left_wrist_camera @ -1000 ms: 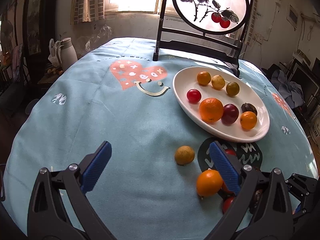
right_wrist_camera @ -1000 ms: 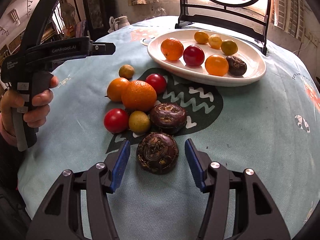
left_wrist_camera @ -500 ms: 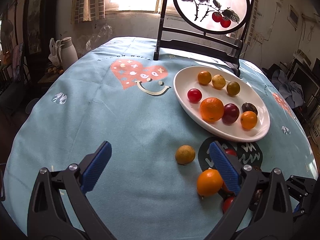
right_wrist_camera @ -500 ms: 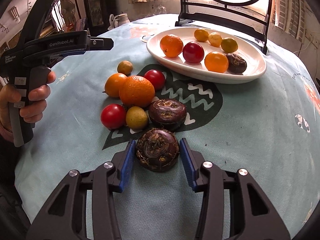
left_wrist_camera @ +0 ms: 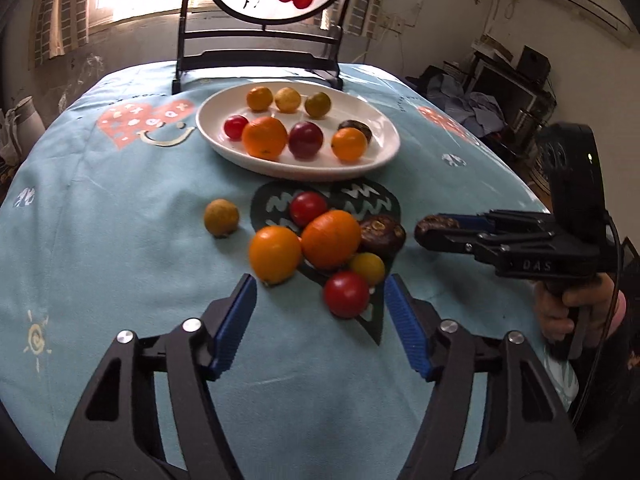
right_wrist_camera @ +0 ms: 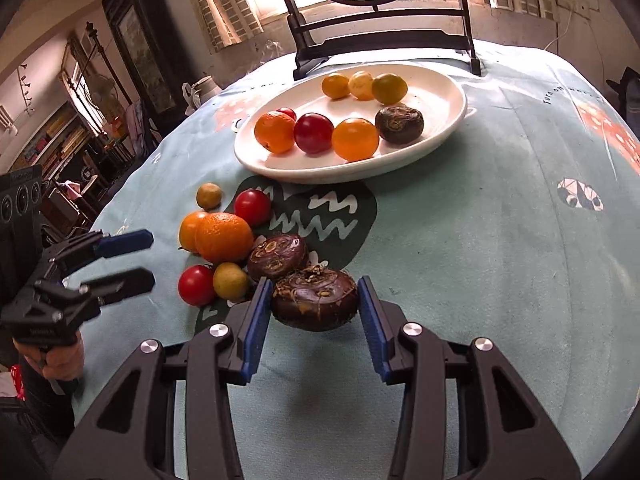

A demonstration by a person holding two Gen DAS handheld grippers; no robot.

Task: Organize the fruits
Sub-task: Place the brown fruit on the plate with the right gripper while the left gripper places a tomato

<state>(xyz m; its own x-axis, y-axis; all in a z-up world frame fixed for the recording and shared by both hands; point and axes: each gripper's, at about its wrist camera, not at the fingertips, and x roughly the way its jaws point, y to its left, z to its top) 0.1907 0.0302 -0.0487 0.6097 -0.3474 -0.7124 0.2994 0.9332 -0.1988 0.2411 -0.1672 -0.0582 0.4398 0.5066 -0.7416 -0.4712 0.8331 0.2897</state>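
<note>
Now my right gripper [right_wrist_camera: 314, 312] is clamped on a dark water chestnut [right_wrist_camera: 315, 298], lifted clear of the tablecloth [right_wrist_camera: 500, 248]; next it goes to the white plate [right_wrist_camera: 448, 136] at twelve o'clock. My left gripper [left_wrist_camera: 320, 312], jaws just narrowed around nothing, faces a red tomato [left_wrist_camera: 346, 294].

The near edge of the desk [left_wrist_camera: 120, 264] is bare cloth, open to reach across. A cluster of loose fruit [left_wrist_camera: 320, 240] blocks the middle, and the plate [left_wrist_camera: 384, 152] behind it is crowded. A standing screen [right_wrist_camera: 384, 40] closes the far edge.
</note>
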